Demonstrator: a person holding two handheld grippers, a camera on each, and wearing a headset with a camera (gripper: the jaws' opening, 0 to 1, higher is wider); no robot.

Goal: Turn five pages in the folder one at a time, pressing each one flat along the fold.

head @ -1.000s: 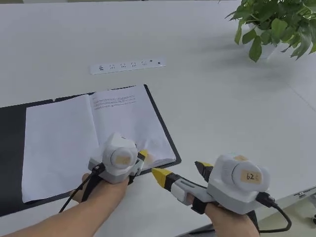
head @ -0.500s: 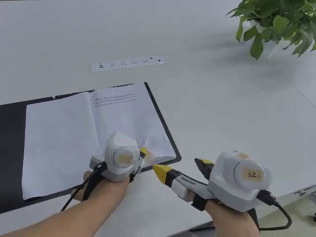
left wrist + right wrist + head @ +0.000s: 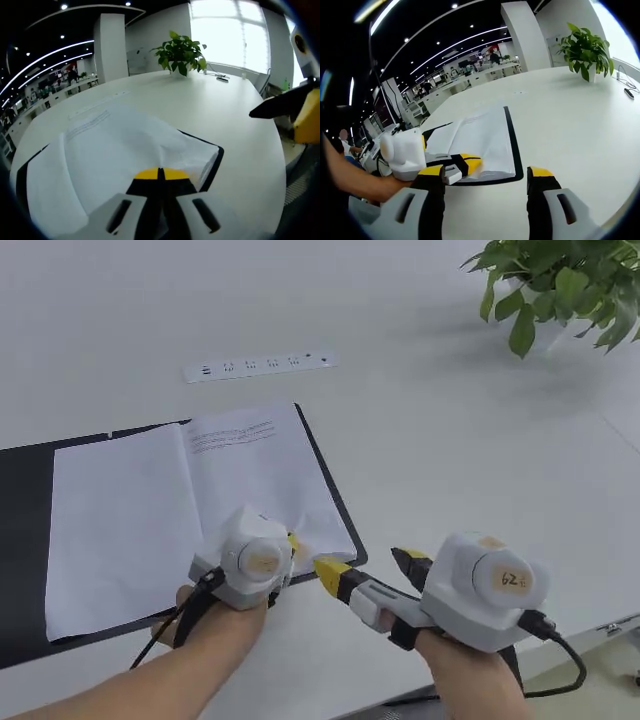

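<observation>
Black folder (image 3: 22, 560), open and flat on the white table (image 3: 450, 440), toward the near left in the head view. Bears a spread of white sheets: left page (image 3: 115, 530) blank, right page (image 3: 260, 480) with a few lines of print along its top, too small to read. Humps up a little toward the near right corner of that right page, as seen in the left gripper view. Right at that corner, the left gripper (image 3: 291, 544), held in a hand from the near side, yellow tips pressed together with just a thin seam between, at the paper's edge; no telling of any sheet pinched there. Just beside the folder's near right corner, over bare tabletop, the right gripper (image 3: 365, 565), jaws spread wide apart, one yellow tip pointing toward the left gripper and close to it without touching. Looks up the folder's right side in the right gripper view, the cover's black border running away from the tool. Farther back on the table, beyond the folder's top edge and apart from it, a white power strip (image 3: 260, 365). At the far right, well apart from the rest, a leafy green plant (image 3: 560, 285).
</observation>
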